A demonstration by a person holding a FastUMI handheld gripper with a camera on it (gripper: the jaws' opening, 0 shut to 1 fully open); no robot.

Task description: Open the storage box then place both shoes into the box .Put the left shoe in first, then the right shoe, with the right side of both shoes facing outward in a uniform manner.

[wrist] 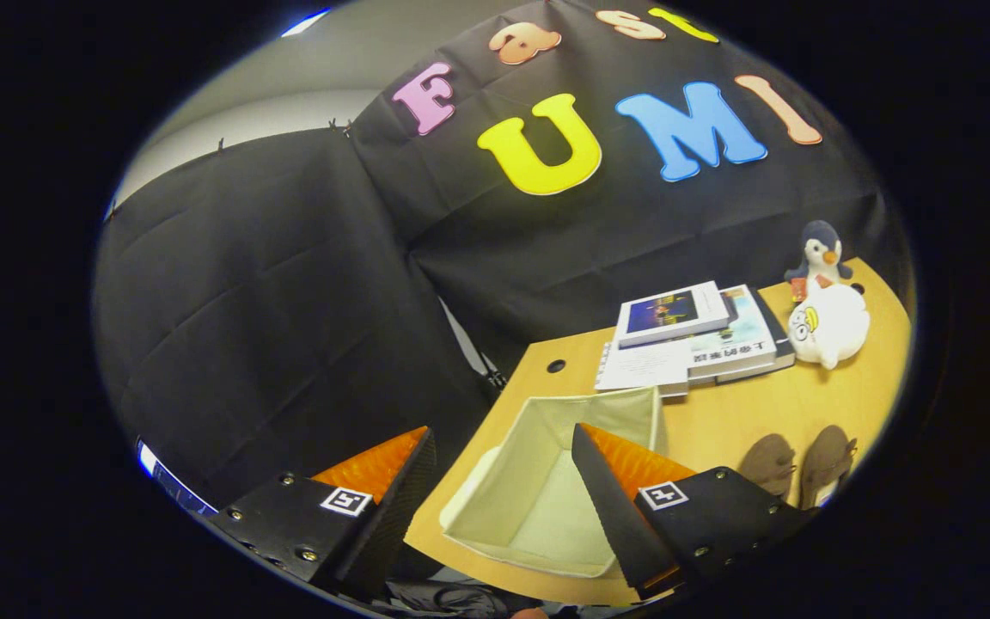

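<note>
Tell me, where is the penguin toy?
In the gripper view, the penguin stands at the table's far corner, behind a white plush and beside the books, far beyond the open gripper.

A stack of flat paperback books and papers [688, 335] lies near the wooden tabletop's [813, 404] far edge. Just beside it, toward the far corner, a white round plush toy [830, 327] leans against a small grey-and-white plush penguin [820, 252].

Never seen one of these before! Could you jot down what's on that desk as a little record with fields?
Surface: wooden desk
Storage box: cream fabric, open, nothing inside
Shoes: brown pair, side by side, beside the box
Books: stack behind the box
Soft toys: penguin and white plush
Gripper: jaws open, holding nothing, above the box
</note>
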